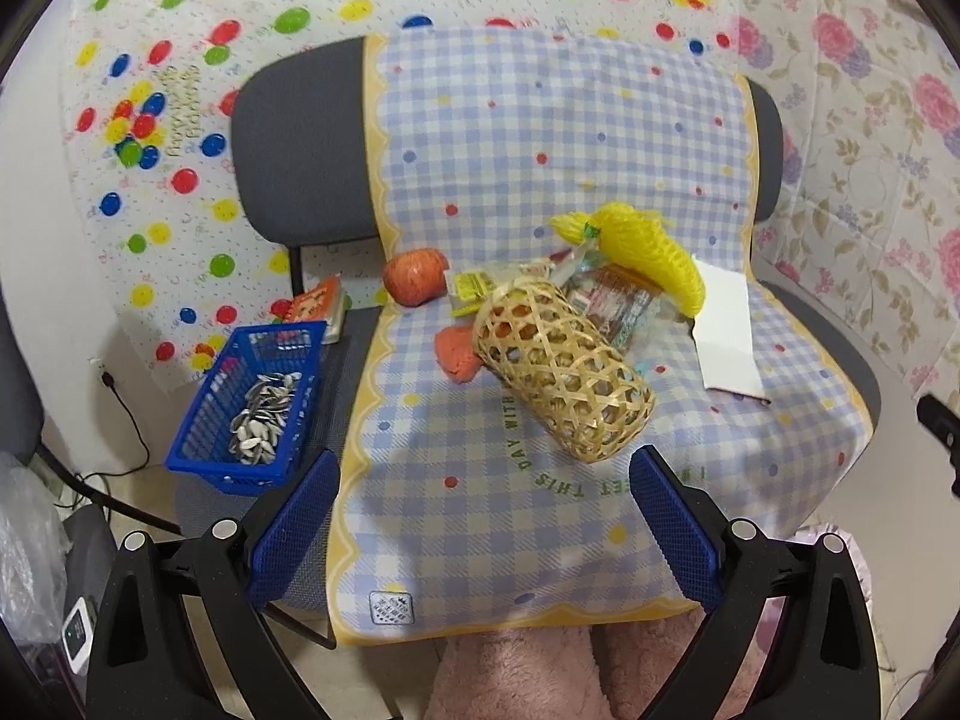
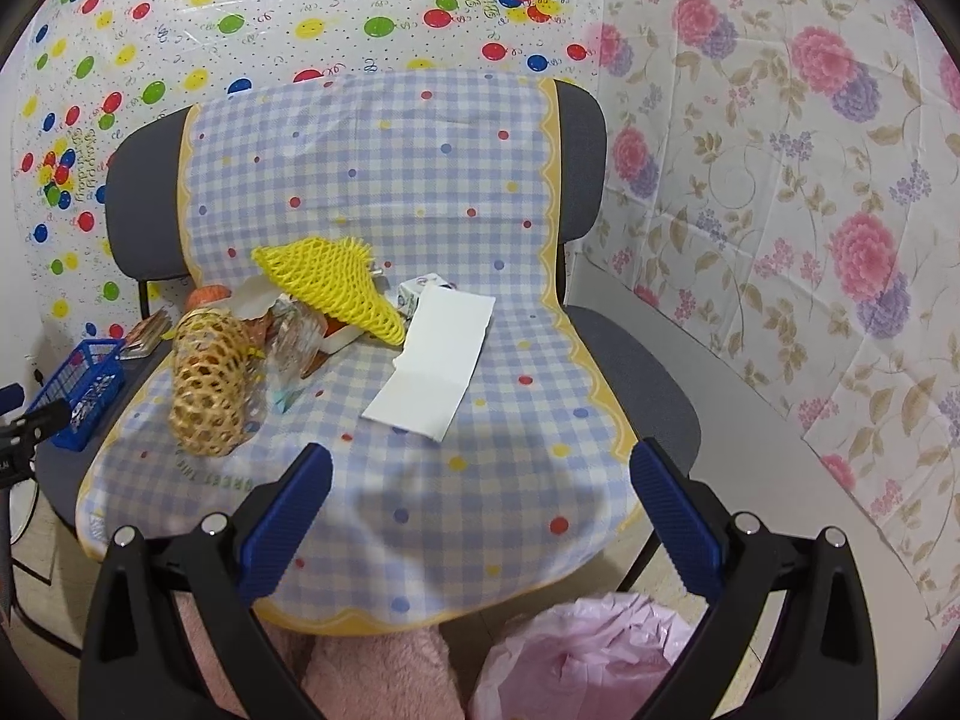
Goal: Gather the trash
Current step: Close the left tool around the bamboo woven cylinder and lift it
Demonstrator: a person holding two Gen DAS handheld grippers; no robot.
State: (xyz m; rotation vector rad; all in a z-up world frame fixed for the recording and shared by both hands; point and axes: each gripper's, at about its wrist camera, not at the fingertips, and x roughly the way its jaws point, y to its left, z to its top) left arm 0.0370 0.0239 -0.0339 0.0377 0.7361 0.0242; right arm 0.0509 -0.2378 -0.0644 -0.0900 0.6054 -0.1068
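A checked cloth covers a grey chair seat. On it lies a tipped woven bamboo basket, with snack wrappers spilling behind it. A yellow foam net rests on the pile. A white folded paper lies to the right. An apple and an orange piece sit at the left. My left gripper is open and empty, in front of the basket. My right gripper is open and empty, in front of the paper.
A blue plastic basket with sunflower seed shells stands on the chair's left side, a small book behind it. A pink bag-lined bin stands below the seat's front right. Patterned sheets cover the walls.
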